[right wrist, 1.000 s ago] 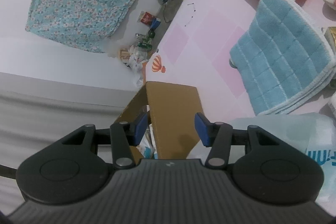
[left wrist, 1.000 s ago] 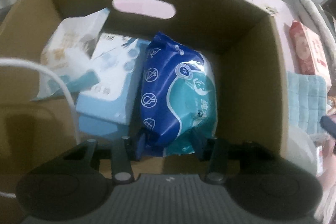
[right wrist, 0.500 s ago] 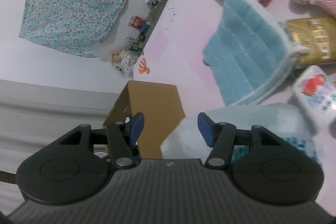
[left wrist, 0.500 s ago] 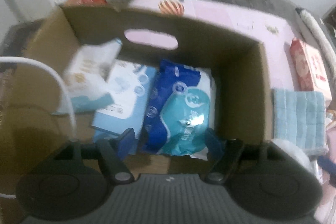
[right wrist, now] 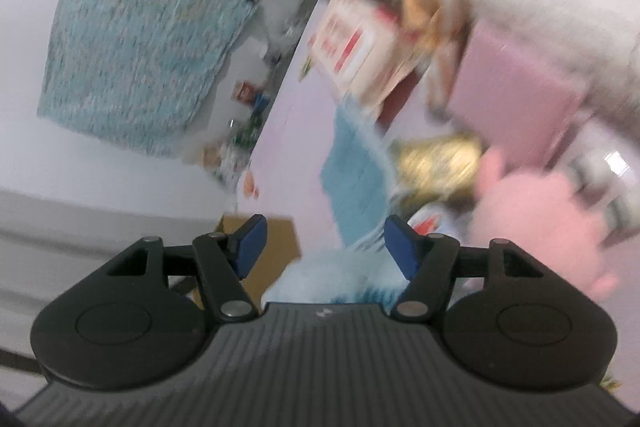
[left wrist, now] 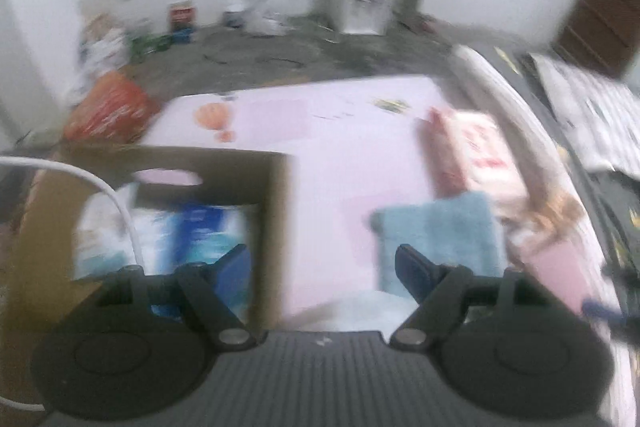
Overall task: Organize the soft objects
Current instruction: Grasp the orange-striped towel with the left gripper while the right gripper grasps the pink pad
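over the pink desk [left wrist: 352, 163], between the cardboard box [left wrist: 276, 227] and the loose pile, hangs the left gripper [left wrist: 322, 267] — fingers wide apart, just been opening, nothing between them. same for the right gripper [right wrist: 322, 245]: fingers apart, just been opening, empty, with a pale plastic bag [right wrist: 332, 279] lying below the gap but not pinched.

partly done, by the look of it. already in the box: a blue wipes pack [left wrist: 208, 231] and a white pack [left wrist: 100, 235] beside it, blurred but clearly inside the walls. room left in there, hard to say how much through the smear.

still out on the desk: a folded blue towel [left wrist: 436, 231] just ahead of the left fingers, a red-and-white wipes pack [left wrist: 480, 151] beyond it, a gold packet [right wrist: 436, 159] next to the towel in the right view, a pink plush toy [right wrist: 540, 223] near the right gripper, plus a pink flat item [right wrist: 516, 95] and something orange-brown, too blurred to name.

likely step in hand — swinging both grippers away from the box toward the pile for the next pick, towel or plush being the nearest candidates. well over half of the visible soft things still waiting, so nearer the start than the finish.
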A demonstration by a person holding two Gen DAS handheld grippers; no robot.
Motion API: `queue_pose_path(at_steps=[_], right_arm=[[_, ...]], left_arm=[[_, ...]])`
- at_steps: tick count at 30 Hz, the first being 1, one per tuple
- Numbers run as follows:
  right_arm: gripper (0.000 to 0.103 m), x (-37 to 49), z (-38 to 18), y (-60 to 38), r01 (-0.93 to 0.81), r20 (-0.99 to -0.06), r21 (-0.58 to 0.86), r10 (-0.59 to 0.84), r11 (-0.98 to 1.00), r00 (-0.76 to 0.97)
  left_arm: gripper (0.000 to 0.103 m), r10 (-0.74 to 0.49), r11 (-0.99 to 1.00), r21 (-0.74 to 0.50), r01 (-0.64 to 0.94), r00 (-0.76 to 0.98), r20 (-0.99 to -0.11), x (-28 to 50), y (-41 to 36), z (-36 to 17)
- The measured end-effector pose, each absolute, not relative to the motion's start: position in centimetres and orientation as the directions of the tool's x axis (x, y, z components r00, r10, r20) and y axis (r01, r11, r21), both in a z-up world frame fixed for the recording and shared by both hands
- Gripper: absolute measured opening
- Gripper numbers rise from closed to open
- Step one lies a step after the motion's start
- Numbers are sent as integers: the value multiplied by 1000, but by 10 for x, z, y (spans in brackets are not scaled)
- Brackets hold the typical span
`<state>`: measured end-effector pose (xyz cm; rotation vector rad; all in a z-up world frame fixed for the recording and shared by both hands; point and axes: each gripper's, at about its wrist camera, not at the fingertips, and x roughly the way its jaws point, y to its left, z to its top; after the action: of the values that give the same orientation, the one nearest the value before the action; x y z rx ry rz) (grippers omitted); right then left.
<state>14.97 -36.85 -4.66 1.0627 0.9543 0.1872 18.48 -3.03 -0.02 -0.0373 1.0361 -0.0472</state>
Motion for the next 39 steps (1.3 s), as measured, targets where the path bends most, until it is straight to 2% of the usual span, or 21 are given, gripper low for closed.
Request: queue_pose_path(at_steps=[9, 17, 28, 32, 35, 36, 37, 39], right_arm=[[65, 186, -72, -452, 399, -605, 789, 483, 466, 632], [63, 204, -94, -479, 431, -690, 721, 512, 542, 511], [61, 220, -131, -495, 415, -741, 671, 566, 614, 362], [62, 232, -133, -483, 359, -767, 641, 561, 678, 311], [61, 237, -140, -476, 342, -774, 634, 568, 694, 282], [57, 237, -141, -473, 339, -776, 631, 568, 697, 276], [49, 238, -143, -471, 339, -780, 626, 564, 702, 271], [37, 239, -145, -468, 331, -781, 624, 562, 708, 271]], left_arm=[[77, -177, 955, -32, 296, 476, -861, 211, -179, -46], [67, -181, 888, 33, 459, 414, -892, 248, -277, -104], [63, -166, 832, 58, 552, 348, -923, 281, -329, -152], [63, -191, 852, 14, 524, 334, -923, 287, -327, -156], [59, -198, 865, -9, 501, 326, -924, 288, -322, -154], [55, -197, 868, -10, 497, 325, -925, 287, -320, -153], [50, -194, 870, -11, 492, 323, -926, 287, -318, -152], [50, -196, 880, -26, 475, 312, -930, 287, -315, -150]])
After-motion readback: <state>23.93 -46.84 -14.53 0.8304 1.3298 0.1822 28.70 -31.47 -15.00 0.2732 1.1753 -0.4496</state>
